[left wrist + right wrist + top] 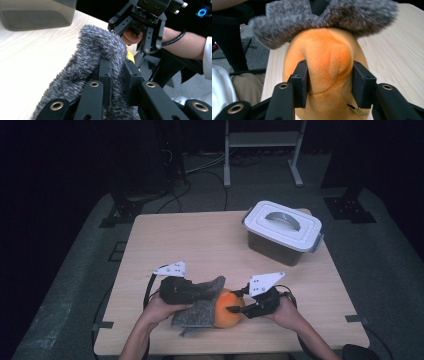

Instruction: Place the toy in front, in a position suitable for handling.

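Nearest the high camera, at the worktop's [165,235] front edge, a round orange plush toy [228,309] sat half inside a fuzzy grey fleece cover [200,307], with both held between the person's two grippers. In the left gripper view, the left gripper [115,77] had its black jaws nearly closed, pinching a fold of the grey fleece [92,60] between them. In the right gripper view, the right gripper [329,80] had its jaws partly open and pressed against either side of the orange plush [327,62], squeezing it so that the soft body bulged between the pads; the fleece rim [327,15] arched over the toy's far end. A small tag [355,110] hung from the toy near the jaws.

Judging by this, the step in hand was either drawing the toy out of the cover or pushing it in; which of the two could not be told. The next move would call for the left gripper to hold the fleece firm while the right moved the plush along the opening, without letting the soft body slip from its pads.

A lidded grey-brown plastic storage box with a white handled lid [282,232] stood well apart at the worktop's far right.
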Tool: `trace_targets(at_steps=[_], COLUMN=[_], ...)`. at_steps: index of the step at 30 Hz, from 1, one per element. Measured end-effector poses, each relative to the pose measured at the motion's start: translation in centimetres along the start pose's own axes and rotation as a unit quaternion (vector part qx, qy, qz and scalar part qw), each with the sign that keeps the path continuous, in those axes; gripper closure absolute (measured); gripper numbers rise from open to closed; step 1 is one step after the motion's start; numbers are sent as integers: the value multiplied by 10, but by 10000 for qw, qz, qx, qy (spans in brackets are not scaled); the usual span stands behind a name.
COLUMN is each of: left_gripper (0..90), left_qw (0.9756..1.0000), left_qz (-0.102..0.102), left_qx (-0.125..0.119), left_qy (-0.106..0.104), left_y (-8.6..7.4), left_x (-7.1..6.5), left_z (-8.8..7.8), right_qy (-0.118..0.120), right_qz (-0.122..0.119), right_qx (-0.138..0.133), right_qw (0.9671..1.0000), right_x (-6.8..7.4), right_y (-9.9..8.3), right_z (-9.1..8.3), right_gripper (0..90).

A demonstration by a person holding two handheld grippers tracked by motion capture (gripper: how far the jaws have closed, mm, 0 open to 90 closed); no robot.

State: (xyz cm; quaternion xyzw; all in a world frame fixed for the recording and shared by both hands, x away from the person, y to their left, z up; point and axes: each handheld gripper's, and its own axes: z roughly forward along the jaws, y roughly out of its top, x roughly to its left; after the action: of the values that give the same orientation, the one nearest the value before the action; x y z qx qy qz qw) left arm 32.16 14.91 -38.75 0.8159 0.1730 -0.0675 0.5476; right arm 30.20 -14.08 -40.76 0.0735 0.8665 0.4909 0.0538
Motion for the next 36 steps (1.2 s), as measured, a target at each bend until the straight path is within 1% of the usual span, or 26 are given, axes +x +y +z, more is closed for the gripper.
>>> trace_targets(at_steps=[1,4,6,9,12,14,16,18,21,22,24,26,27,28,29,30,31,33,34,36], left_gripper=[792,791,790,790,790,790,790,790,790,790,790,790,790,790,790,791,790,791,791,792], left_qw=[10000,10000,9999,9998,9997,9998,9998,9998,9997,9997,9997,9997,9996,9996,9995,9995,9994,9995,9996,9997], left_qz=[1,-28,-68,-123,-147,-138,-148,-153,-158,-143,-113,-118,-154,-170,-179,-174,-178,-150,-133,-91], left_qx=[-3,-23,-111,-144,-126,-98,-75,-64,-48,-29,5,57,52,45,46,40,23,-3,-25,-90], left_qy=[11,19,-59,-96,-129,-106,-54,-107,-196,-219,-221,-221,-214,-219,-248,-276,-299,-280,-266,-226], left_y=[0,-1,-2,-3,-4,-5,-5,-6,-6,-6,-5,-6,-7,-7,-8,-7,-7,-5,-4,-1], left_x=[1,2,3,5,5,5,4,4,3,2,1,0,0,0,1,1,0,0,0,-1], left_z=[-1,-2,-3,-3,0,3,6,9,15,17,20,22,23,23,23,23,23,20,17,11], right_qy=[-20,-41,-85,-112,-102,-107,-120,-240,-244,-248,-258,-296,-298,-264,-249,-227,-235,-276,-294,-216], right_qz=[4,223,344,523,681,726,703,560,444,349,114,-56,-41,34,104,91,18,-122,-102,-22], right_qx=[33,18,28,31,19,59,159,204,77,89,222,439,513,523,534,570,572,441,327,76], right_qw=[10000,9997,9994,9986,9976,9973,9973,9979,9987,9990,9994,9986,9982,9983,9982,9981,9981,9986,9990,9997], right_x=[-2,-10,-15,-23,-27,-26,-25,-21,-15,-13,-7,-2,-2,-3,-3,-2,0,3,3,1], right_y=[-1,-7,-13,-20,-25,-25,-21,-15,-7,-4,2,4,3,3,2,2,3,4,4,4], right_z=[-2,-10,-15,-23,-26,-27,-28,-31,-35,-34,-28,-19,-16,-14,-12,-12,-12,-14,-14,-13], right_gripper=[512,499,494,485,464,419,355,306,284,280,272,270,285,323,380,431,490,560,575,595])
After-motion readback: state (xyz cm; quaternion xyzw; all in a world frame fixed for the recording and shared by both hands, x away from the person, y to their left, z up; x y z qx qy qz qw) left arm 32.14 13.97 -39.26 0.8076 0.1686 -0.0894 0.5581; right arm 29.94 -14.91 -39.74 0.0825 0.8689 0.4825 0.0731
